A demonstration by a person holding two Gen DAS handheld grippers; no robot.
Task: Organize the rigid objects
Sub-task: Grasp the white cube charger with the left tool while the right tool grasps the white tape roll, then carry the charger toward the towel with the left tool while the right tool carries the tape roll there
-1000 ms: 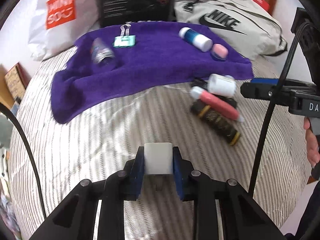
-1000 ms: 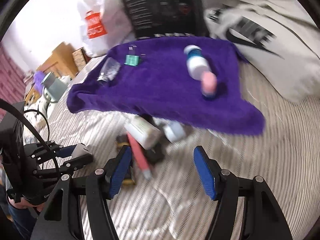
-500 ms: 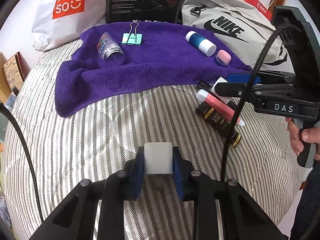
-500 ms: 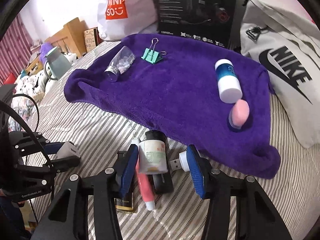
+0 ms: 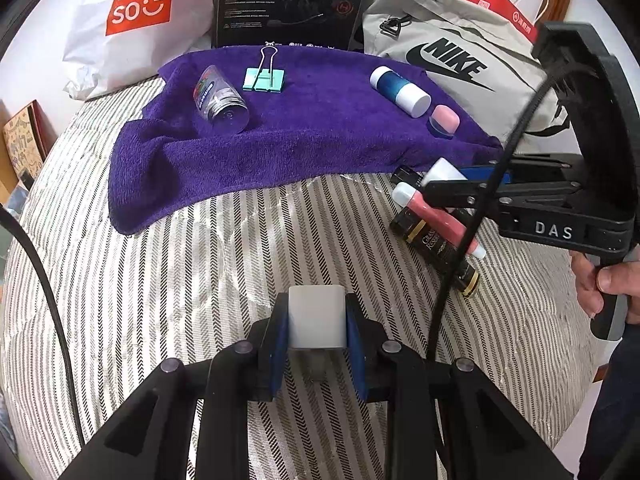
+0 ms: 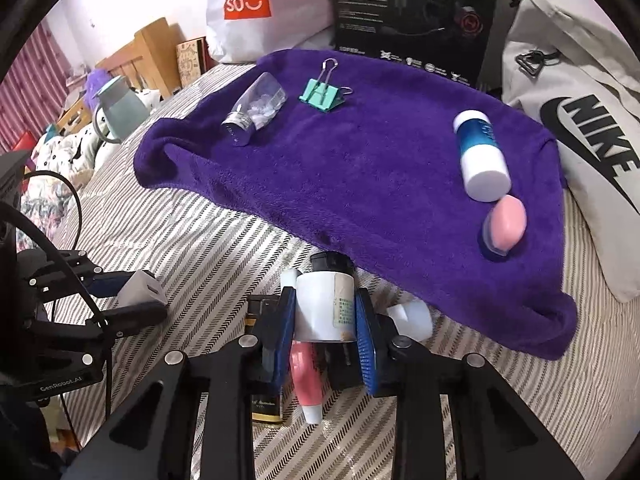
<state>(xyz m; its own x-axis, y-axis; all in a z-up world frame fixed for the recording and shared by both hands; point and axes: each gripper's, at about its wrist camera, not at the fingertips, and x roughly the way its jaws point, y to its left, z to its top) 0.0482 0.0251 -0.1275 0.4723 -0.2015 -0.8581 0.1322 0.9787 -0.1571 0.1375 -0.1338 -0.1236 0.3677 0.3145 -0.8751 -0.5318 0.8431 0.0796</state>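
Closest to the left wrist camera, the left gripper has its blue pads pressed flat against the two sides of a white cube-shaped block, which it carries above the striped bedspread. Nearest the right wrist camera, the right gripper is closed around a white bottle with a dark cap, which lies at the top of a small pile just beside the near edge of the purple towel. Under and beside that bottle lie a pink tube, a dark gold-trimmed tube and a small white cap-like piece.

Farther off, on the towel, rest a clear jar, a teal binder clip, a blue and white bottle and a pink-topped piece. Behind them stand a white shopping bag, a black box and a grey bag.

The risk, as I judge it, is in lifting the bottle: it sits on top of the pink tube, so a careless pull may drag or roll the pile, and a round smooth body can slip or swivel between flat pads. The soft bedspread gives little support

Only the right wrist view shows the pads actually seated on the bottle and the white cap-like piece; the left wrist view hides that contact behind the right tool's body, yet shows the person's hand on its handle
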